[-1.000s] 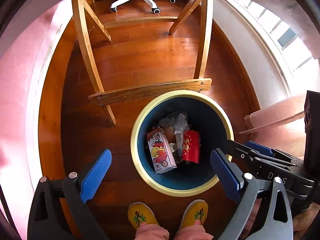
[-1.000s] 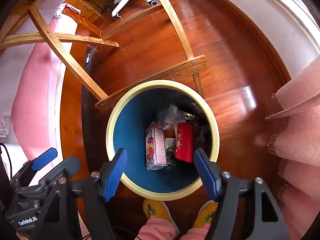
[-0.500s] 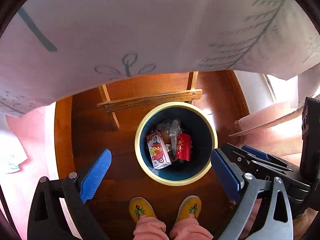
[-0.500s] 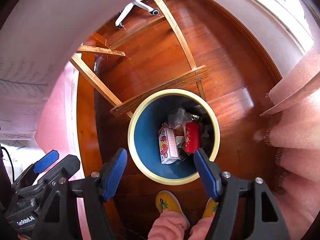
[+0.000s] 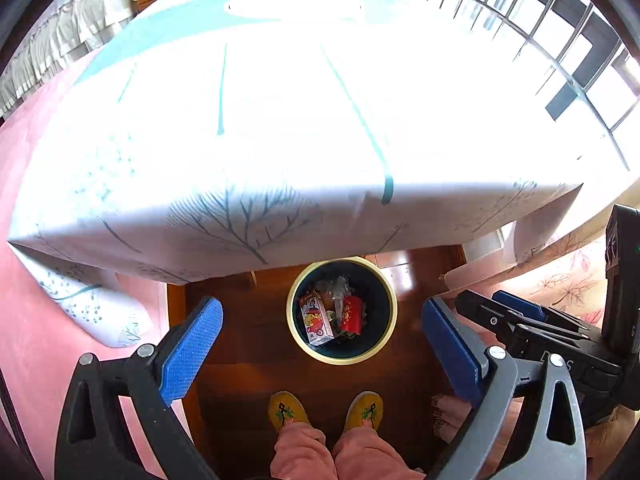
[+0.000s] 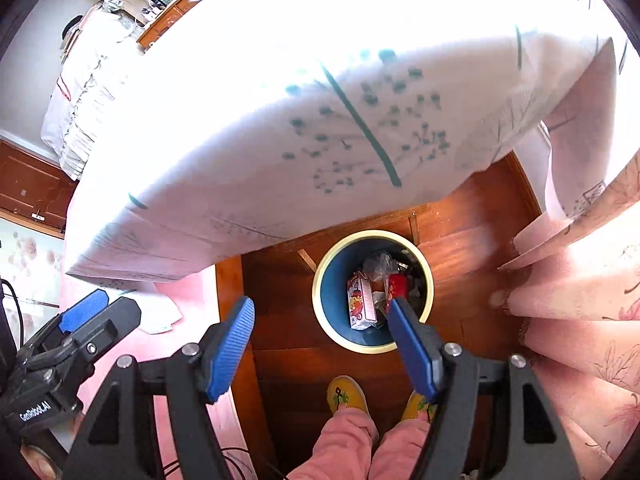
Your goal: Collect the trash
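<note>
Both tools hang high above the floor and point steeply down, and neither carries anything. The left tool (image 5: 320,344) has its blue pads (image 5: 191,350) spread wide with only floorboards and the trash bin (image 5: 296,332) showing in the gap; the right tool (image 6: 322,346) is likewise spread, its pads empty. The bin, yellow-rimmed and blue inside, stands on the wooden floor (image 5: 248,344) just in front of the person's yellow slippers (image 5: 287,410), half tucked under the near edge of the table. In it lie the collected pieces: a printed drink carton (image 5: 316,316) on the side nearer the left tool, a red packet (image 5: 352,314) beside it, and a crumpled clear wrapper (image 5: 334,286) behind them, toward the table. The table, under a white cloth with a leaf pattern (image 5: 248,216), fills the upper part of both views; its top is washed out by window light, so whether more trash waits there cannot be told. To my reading the dropping step is over and the work is between pieces. The next move calls for swinging the tools from the bin up over the table top, finding a remaining piece if there is one, and keeping one tool spread wide enough to straddle it. A pink curtain (image 6: 580,288) hangs close beside the bin on the right tool's side and should be kept clear of the pads.
</note>
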